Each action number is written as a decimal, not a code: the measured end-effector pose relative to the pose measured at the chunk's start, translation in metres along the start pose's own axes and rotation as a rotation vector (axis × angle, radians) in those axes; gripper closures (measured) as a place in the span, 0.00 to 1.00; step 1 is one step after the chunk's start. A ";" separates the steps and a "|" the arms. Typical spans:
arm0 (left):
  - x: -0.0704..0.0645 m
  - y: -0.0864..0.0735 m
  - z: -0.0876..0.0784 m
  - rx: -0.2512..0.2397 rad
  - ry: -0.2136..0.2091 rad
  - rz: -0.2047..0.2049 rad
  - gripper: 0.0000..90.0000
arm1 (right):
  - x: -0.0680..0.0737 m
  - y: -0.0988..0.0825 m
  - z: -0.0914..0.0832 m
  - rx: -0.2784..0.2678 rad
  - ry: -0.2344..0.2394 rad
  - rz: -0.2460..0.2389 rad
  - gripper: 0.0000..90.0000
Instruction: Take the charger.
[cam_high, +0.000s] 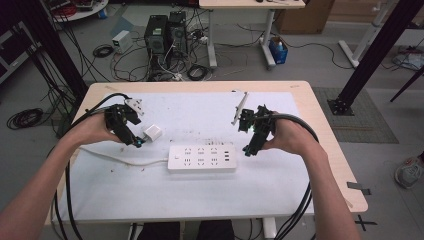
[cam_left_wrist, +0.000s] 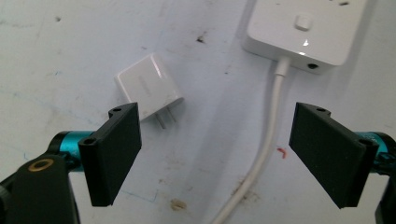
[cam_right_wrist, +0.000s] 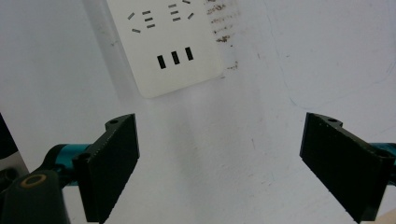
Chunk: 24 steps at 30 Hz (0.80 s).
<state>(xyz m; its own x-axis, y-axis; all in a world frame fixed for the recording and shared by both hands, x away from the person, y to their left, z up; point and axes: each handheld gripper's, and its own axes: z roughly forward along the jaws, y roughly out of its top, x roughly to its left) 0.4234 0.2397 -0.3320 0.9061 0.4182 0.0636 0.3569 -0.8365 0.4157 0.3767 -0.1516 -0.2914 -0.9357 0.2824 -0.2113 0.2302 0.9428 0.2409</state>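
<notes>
1. High view: A white table (cam_high: 280, 175) stands in a room with a grey floor. A white power strip (cam_high: 201, 158) lies flat near the middle of the table. Its white cord (cam_high: 120, 159) runs off to the left. A small white charger plug (cam_high: 152, 133) lies on the table just left of the strip and a bit farther away. The left gripper (cam_high: 136, 142) is held in the person's left hand and its tips are right beside the charger plug. The right gripper (cam_high: 248, 150) is held in the right hand, just right of the strip's right end, pointing down at the table.

2. Left gripper view: The two black jaws of the left gripper (cam_left_wrist: 219, 154) stand wide apart with nothing between the pads. The charger plug (cam_left_wrist: 148, 87) lies flat just past the left jaw, its two metal pins pointing back toward the gripper. The cord (cam_left_wrist: 266, 149) runs between the jaws up to the power strip (cam_left_wrist: 306, 28).

3. Right gripper view: The right gripper (cam_right_wrist: 224, 163) has its jaws wide apart too, holding nothing, over bare table. The end of the power strip (cam_right_wrist: 163, 42) lies past the left jaw.
</notes>
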 end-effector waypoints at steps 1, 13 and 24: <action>0.003 -0.002 0.002 -0.005 0.017 -0.021 0.19 | 0.000 0.000 0.000 -0.004 0.001 0.000 0.12; 0.018 -0.016 0.043 -0.112 0.150 -0.291 0.19 | 0.000 -0.002 0.003 -0.027 -0.026 0.041 0.12; 0.019 -0.015 0.070 -0.132 0.194 -0.396 0.19 | 0.001 -0.002 0.003 -0.021 -0.034 0.045 0.12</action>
<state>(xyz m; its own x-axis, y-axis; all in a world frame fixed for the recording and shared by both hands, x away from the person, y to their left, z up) 0.4517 0.2353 -0.4009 0.6417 0.7659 0.0402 0.6237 -0.5516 0.5537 0.3759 -0.1526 -0.2952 -0.9148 0.3310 -0.2313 0.2663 0.9251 0.2707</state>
